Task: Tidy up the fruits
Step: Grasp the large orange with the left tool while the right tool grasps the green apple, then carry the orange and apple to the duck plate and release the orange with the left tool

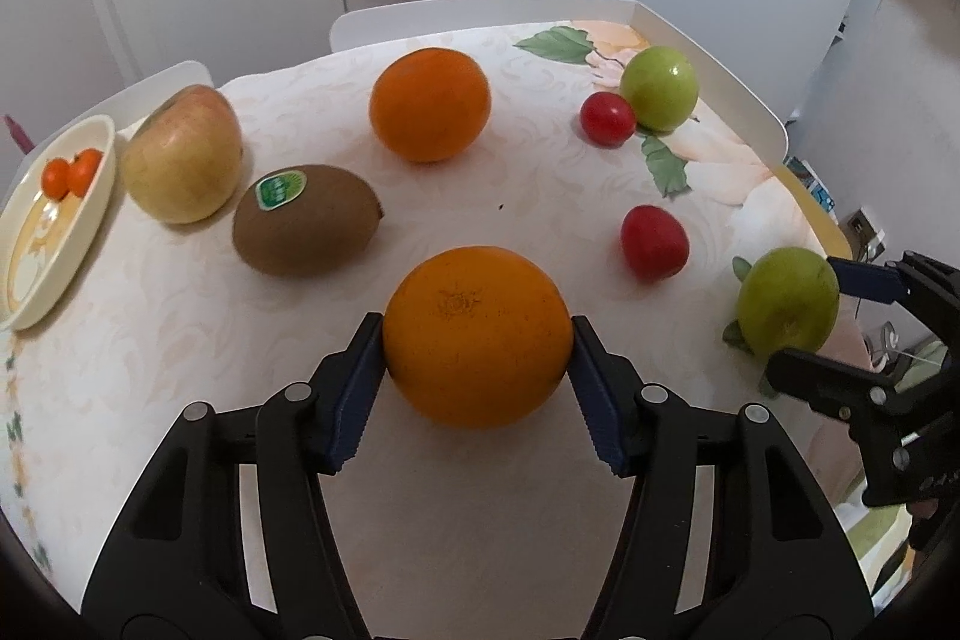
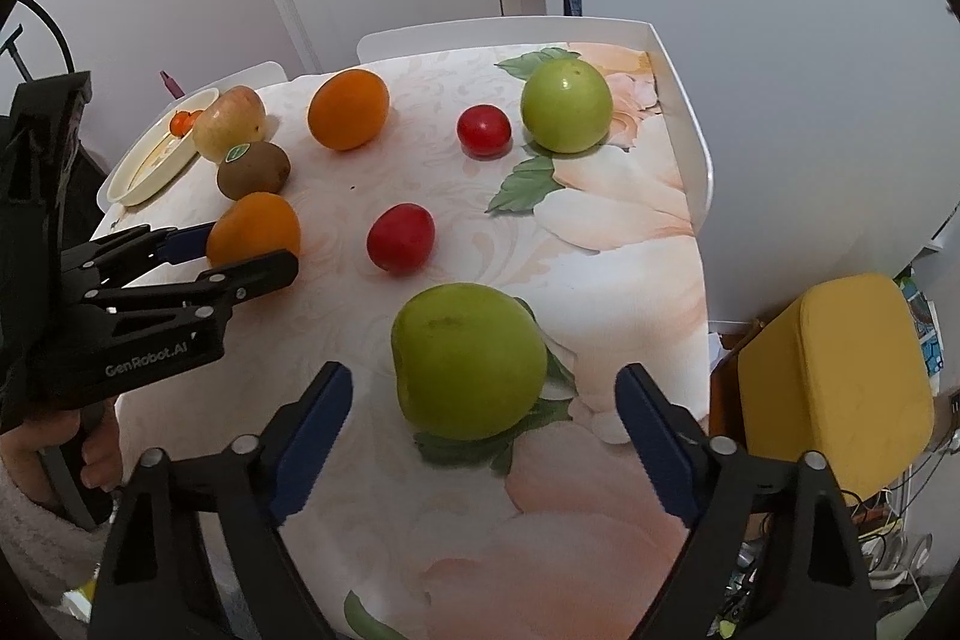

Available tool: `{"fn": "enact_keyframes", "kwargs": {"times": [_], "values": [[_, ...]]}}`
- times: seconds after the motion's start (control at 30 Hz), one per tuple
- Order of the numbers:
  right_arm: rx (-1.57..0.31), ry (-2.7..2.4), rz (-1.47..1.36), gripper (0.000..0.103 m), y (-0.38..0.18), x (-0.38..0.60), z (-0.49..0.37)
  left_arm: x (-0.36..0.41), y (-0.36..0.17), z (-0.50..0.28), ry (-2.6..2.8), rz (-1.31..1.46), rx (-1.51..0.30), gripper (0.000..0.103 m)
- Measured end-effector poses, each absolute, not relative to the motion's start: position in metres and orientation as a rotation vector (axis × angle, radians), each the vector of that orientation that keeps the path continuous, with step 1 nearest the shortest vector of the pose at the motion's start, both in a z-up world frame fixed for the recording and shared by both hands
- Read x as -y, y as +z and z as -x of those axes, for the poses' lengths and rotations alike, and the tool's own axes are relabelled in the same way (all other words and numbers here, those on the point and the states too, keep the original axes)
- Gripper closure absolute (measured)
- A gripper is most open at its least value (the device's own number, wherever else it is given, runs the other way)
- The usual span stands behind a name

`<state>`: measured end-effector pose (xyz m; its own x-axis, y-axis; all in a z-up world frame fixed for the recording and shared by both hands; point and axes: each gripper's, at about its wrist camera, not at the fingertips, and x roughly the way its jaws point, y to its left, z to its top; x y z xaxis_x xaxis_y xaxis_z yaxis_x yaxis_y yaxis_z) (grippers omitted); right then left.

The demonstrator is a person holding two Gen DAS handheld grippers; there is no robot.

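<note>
Already the near orange [image 1: 477, 337] is pinched by the left tongs [image 1: 477, 370]; the right tongs [image 2: 483, 436] are spread wide around the green apple [image 2: 468, 361] — if clipped off-centre, it could be rolled off the table [image 2: 630, 232].

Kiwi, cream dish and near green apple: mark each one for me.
kiwi [image 1: 307, 219], left wrist view, brown skin below its sticker.
cream dish [image 1: 99, 196], left wrist view, right rim.
near green apple [image 2: 468, 361], right wrist view, middle of its front face.

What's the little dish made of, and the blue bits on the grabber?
The dish looks like glossy cream ceramic or plastic; its rim shines. The blue pads on the left tool look like matte rubber or plastic with toothed edges.
</note>
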<state>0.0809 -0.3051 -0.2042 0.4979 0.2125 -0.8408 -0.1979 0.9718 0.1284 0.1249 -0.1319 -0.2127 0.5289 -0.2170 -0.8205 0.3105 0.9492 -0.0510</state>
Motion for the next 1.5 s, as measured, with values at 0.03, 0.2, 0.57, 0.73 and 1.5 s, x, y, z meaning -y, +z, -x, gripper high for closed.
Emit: {"fn": "enact_keyframes", "kwargs": {"times": [0.03,0.2,0.57,0.73,1.5], "values": [[-1.02,0.251,-0.013,0.02,-0.205,0.304,-0.082,0.131,-0.213,-0.124,-0.312,-0.105,-0.964,0.039],[-1.019,0.258,-0.012,0.026,-0.206,0.3,-0.086,0.123,-0.213,-0.117,-0.298,-0.098,-0.967,0.039],[-1.036,0.236,-0.016,0.048,-0.21,0.296,-0.095,0.106,-0.211,-0.108,-0.287,-0.08,-0.959,0.039],[-1.04,0.236,0.003,0.054,-0.209,0.292,-0.095,0.096,-0.201,-0.103,-0.278,-0.076,-0.95,0.039],[-0.991,0.36,0.019,0.054,-0.127,0.186,-0.111,-0.027,-0.119,-0.099,-0.16,0.011,-0.867,0.039]]}}
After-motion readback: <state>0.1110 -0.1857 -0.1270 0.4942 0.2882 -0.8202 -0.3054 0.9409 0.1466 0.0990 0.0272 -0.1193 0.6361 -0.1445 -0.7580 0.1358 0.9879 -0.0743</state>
